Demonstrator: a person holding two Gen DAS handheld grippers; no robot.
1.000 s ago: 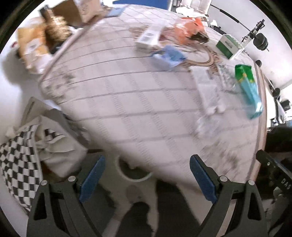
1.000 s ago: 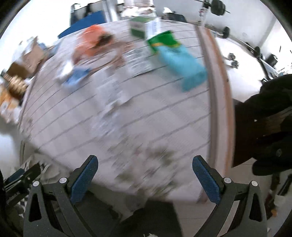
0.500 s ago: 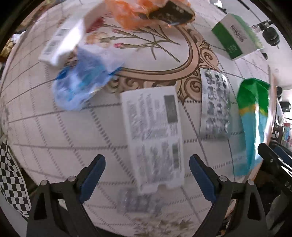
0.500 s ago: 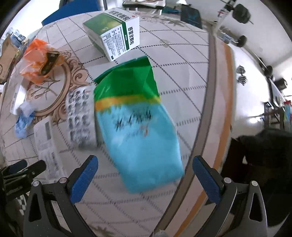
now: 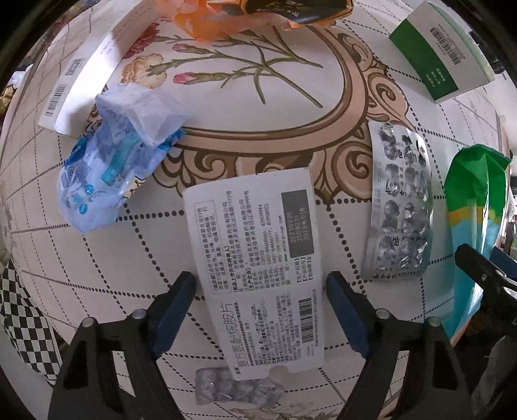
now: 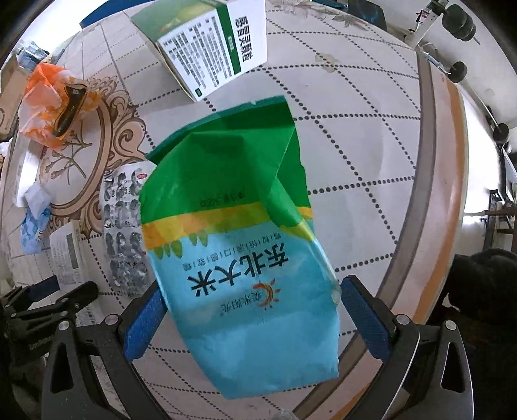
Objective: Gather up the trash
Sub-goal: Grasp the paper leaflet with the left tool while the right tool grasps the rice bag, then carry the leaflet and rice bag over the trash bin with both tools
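My left gripper [image 5: 260, 310] is open, its blue pads on either side of a flattened white medicine box [image 5: 255, 258] lying on the table. My right gripper [image 6: 255, 323] is open, its pads on either side of the lower end of a green and blue rice bag [image 6: 245, 245], which also shows in the left wrist view [image 5: 471, 219]. A silver blister pack [image 5: 399, 206] lies between box and bag. A blue wrapper [image 5: 113, 158], an orange bag [image 5: 245, 16], a green and white box [image 6: 213, 42] and a long white box [image 5: 84, 71] lie farther off.
A small clear blister pack [image 5: 237, 389] lies near the table's front edge, below the left gripper. The round table's rim [image 6: 442, 194] runs close on the right. A checkered bag [image 5: 22, 320] hangs left of the table. Dumbbells [image 6: 458, 22] lie on the floor beyond.
Both grippers moved forward and down over the table. The left one now straddles the flattened white box, the right one straddles the rice bag. Both stay open.
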